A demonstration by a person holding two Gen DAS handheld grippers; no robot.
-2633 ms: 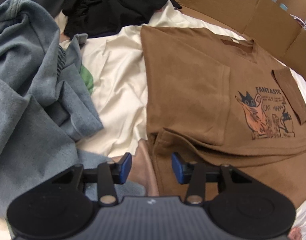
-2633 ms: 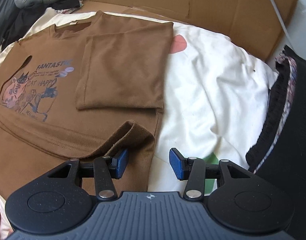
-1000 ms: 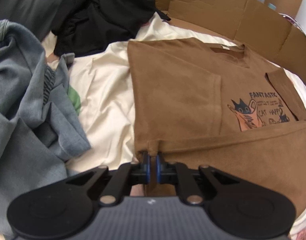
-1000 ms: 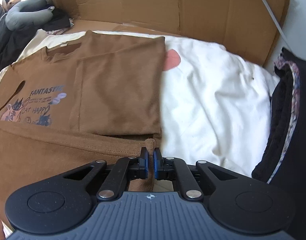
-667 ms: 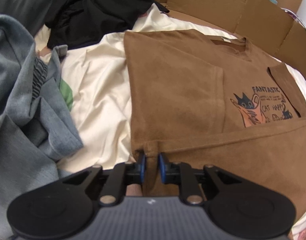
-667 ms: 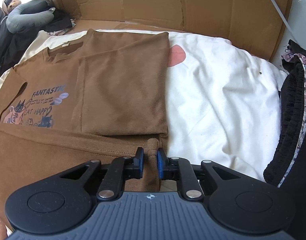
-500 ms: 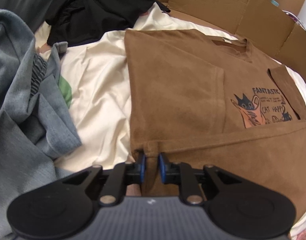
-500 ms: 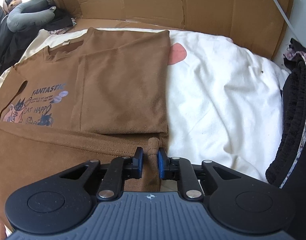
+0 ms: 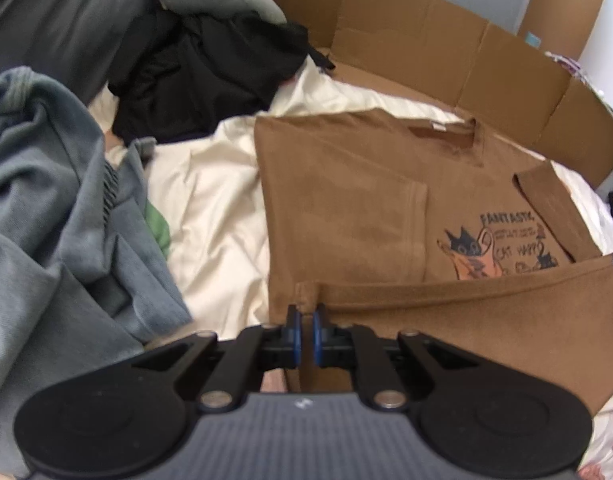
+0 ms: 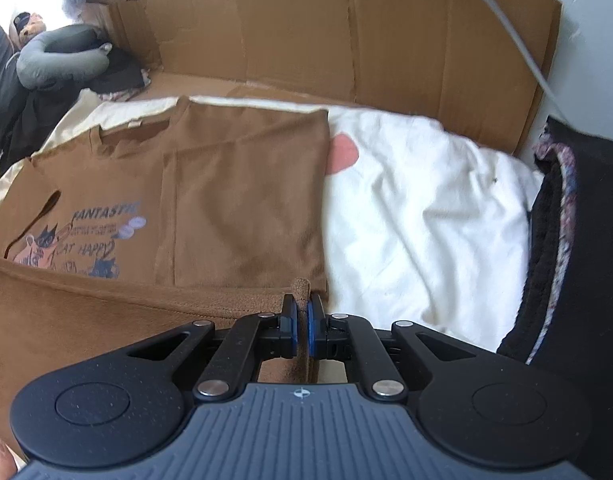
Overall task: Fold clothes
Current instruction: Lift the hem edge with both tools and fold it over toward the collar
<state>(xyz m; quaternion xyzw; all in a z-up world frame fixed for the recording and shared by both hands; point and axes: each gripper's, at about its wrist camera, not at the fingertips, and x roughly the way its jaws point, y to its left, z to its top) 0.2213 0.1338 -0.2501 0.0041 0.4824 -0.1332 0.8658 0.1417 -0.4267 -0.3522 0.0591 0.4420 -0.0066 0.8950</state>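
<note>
Grey garments (image 9: 46, 240) are heaped at far left on the cream sheet (image 9: 210, 216). The brown T-shirt (image 9: 346, 200), sleeves folded in, is spread on that sheet; its hem is raised over the cat print. One hem corner is clenched in the left claw (image 9: 305, 320), the other in the right claw (image 10: 302, 312), both just tightened.

Clothes heaps (image 9: 58, 216) flank — cardboard wall (image 10: 346, 36) blocks beyond.

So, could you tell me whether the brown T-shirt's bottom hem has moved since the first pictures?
Yes. The hem of the brown T-shirt has come up toward the collar, now crossing the lower part of the cat print it then lay below.
</note>
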